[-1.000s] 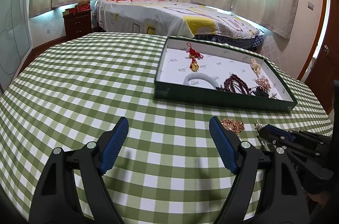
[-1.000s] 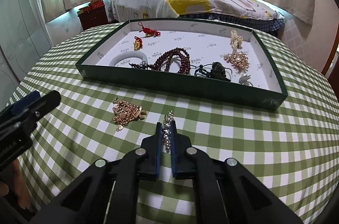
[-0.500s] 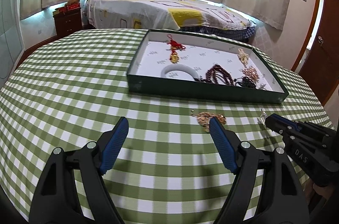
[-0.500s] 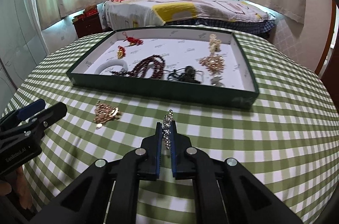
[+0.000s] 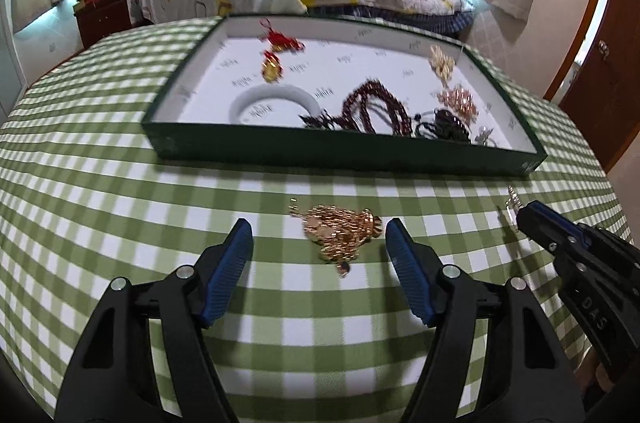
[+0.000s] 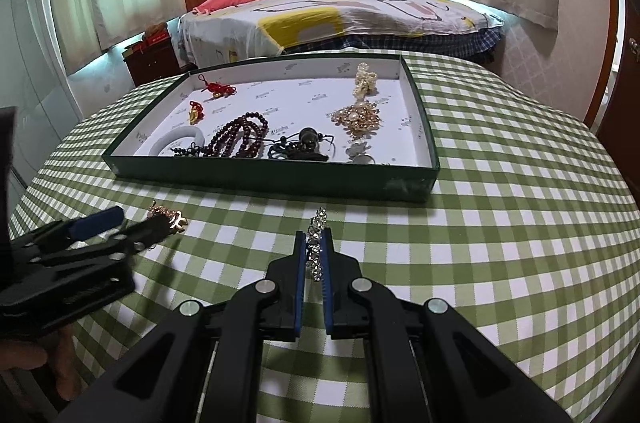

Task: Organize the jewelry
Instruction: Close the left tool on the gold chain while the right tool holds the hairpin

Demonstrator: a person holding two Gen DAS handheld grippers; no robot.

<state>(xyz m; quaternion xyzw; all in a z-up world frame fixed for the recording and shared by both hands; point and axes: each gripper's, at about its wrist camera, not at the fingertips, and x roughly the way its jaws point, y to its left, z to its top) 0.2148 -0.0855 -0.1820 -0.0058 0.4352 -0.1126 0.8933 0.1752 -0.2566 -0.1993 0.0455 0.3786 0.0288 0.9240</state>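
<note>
The left gripper (image 5: 318,237) is set low over the green checked tablecloth (image 5: 120,207) with its blue pads spread to either side of a heap of gold chain jewelry (image 5: 340,227). The jaws are closing, the heap lies between them, and neither pad presses on it yet; the straddling stance looks chosen so that the loose heap can be gathered in one pinch.

The right gripper (image 6: 314,247) is pressed together on a small rhinestone piece (image 6: 316,243), which stands up between the pads, clear of the cloth. It is judged to be kept raised for carrying to the green tray (image 6: 276,179) just beyond.

In the tray, pieces are laid apart on white lining: a white bangle (image 6: 176,141), dark red prayer beads (image 6: 240,137), a black cord pendant (image 6: 304,145), a gold and pearl brooch (image 6: 358,119) and red knotted charms (image 6: 218,89).

"DAS" is read on the right gripper's body in the left wrist view. The small repeated print on the lining cannot be read.
</note>
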